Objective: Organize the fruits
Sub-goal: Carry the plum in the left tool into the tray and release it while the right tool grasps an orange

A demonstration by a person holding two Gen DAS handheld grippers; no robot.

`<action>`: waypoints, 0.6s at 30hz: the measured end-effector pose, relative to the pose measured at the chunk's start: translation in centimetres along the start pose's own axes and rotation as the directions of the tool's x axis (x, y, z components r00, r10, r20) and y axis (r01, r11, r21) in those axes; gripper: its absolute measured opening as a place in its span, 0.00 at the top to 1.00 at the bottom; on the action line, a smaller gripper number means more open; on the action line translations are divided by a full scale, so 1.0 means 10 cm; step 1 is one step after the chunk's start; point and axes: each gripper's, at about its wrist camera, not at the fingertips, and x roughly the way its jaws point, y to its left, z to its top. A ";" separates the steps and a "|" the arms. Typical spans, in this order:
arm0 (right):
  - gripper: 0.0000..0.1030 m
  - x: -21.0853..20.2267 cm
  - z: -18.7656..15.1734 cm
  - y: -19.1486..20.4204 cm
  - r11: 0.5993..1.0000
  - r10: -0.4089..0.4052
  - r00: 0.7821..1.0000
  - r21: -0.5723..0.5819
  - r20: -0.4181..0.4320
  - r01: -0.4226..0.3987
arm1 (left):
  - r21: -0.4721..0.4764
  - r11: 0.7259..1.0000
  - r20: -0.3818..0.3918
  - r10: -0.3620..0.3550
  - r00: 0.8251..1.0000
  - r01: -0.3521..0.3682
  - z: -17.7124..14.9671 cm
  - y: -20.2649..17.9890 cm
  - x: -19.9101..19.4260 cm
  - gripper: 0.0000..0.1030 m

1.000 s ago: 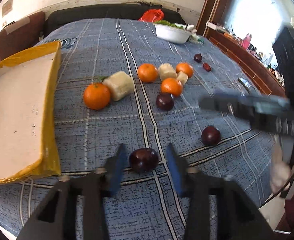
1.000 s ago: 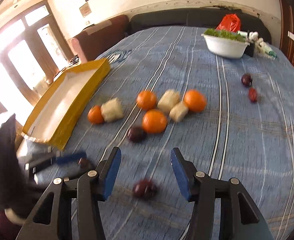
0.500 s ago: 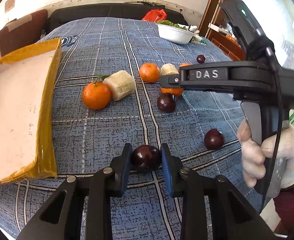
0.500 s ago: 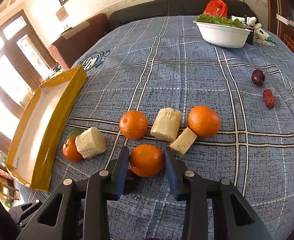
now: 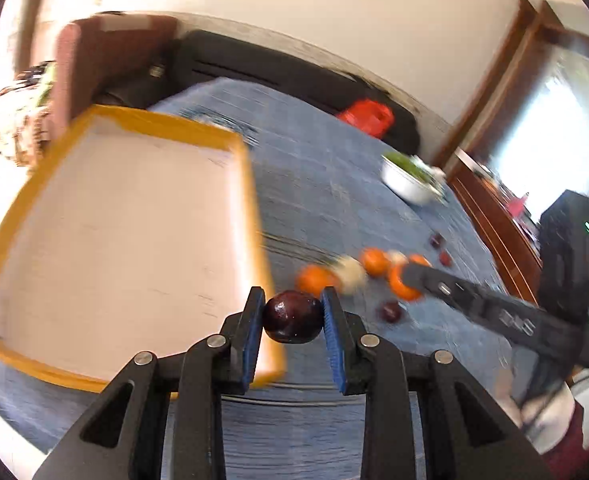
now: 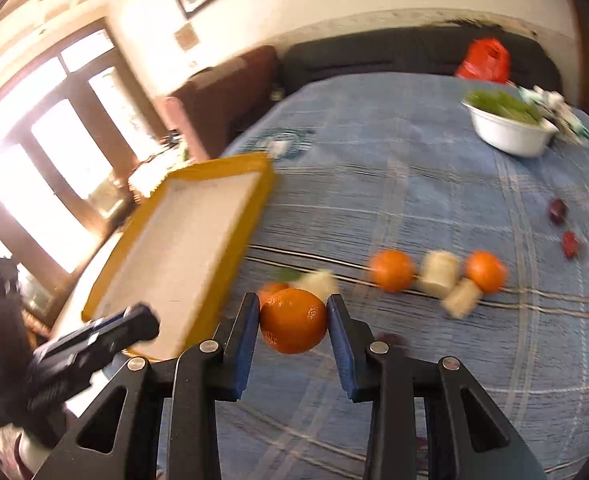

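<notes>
My left gripper [image 5: 293, 318] is shut on a dark purple plum [image 5: 292, 316], lifted off the blue cloth near the corner of the yellow-rimmed tray [image 5: 250, 184]. My right gripper [image 6: 293, 320] is shut on an orange [image 6: 293, 320], also raised above the cloth, to the right of the tray [image 6: 234, 248]. On the cloth lie more oranges [image 6: 390, 270], pale sugarcane chunks [image 6: 438, 272], a plum [image 5: 391, 312] and two small dark fruits [image 6: 557, 210]. The right gripper's arm [image 5: 494, 312] shows at the right of the left wrist view, with the orange [image 5: 398, 284] at its tip.
A white bowl of greens [image 6: 510, 136] and a red bag [image 6: 484, 60] sit at the far end of the blue plaid table [image 6: 394, 168]. A dark sofa and a brown chair stand behind it. The left gripper's body [image 6: 74, 356] shows at lower left.
Both grippers have lifted their fruit off the cloth and swung left toward the tray. A second ago both stood open; the left closed on the plum, the right on the orange.
</notes>
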 end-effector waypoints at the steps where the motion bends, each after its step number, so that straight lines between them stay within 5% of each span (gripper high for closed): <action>1: 0.62 0.02 0.01 0.09 1.000 0.018 1.000 -0.016 -0.002 -0.018 | -0.011 1.000 0.014 0.027 1.000 -0.027 0.03 0.09 -0.04 0.73; 11: 0.62 0.75 0.04 1.02 0.973 0.101 0.988 -0.197 -0.118 -0.123 | -0.159 0.964 0.018 0.219 0.976 -0.214 0.23 0.91 -0.05 0.73; 18: 0.62 1.17 0.00 1.22 0.961 0.050 0.984 -0.260 -0.169 -0.093 | -0.213 0.953 -0.010 0.219 0.976 -0.217 0.22 1.13 0.03 0.70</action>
